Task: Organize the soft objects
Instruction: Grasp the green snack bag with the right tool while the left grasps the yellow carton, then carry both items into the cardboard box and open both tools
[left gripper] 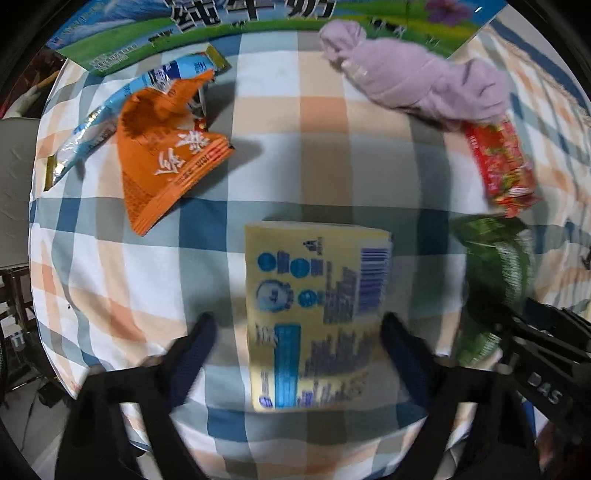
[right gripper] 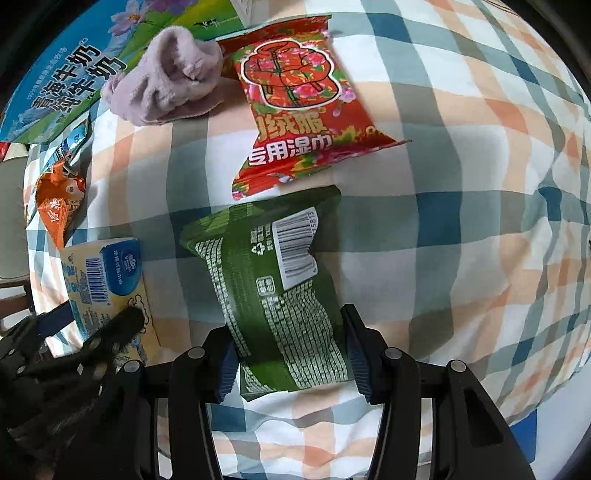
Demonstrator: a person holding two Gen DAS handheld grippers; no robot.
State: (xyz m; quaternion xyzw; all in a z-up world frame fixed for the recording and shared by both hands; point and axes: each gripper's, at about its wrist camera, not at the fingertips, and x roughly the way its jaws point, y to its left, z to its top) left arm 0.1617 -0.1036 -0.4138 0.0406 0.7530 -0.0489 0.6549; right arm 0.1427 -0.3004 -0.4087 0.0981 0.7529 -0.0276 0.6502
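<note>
A yellow tissue pack [left gripper: 317, 314] lies on the checked cloth between the fingers of my left gripper [left gripper: 299, 350], which is open; a gap shows on the pack's left side. The same pack [right gripper: 107, 280] appears at the left of the right wrist view, with a left fingertip [right gripper: 125, 321] over it. My right gripper [right gripper: 291, 358] has its fingers pressed against both sides of a green packet [right gripper: 273, 277], barcode side up. In the left wrist view that green packet [left gripper: 495, 266] is blurred at the right.
A purple fluffy sock [right gripper: 166, 81] and a red wet-wipe packet [right gripper: 299, 103] lie beyond the green packet. An orange packet [left gripper: 166, 158] and a blue packet [left gripper: 122, 107] sit at the far left. A milk carton box [left gripper: 229, 26] lines the back edge.
</note>
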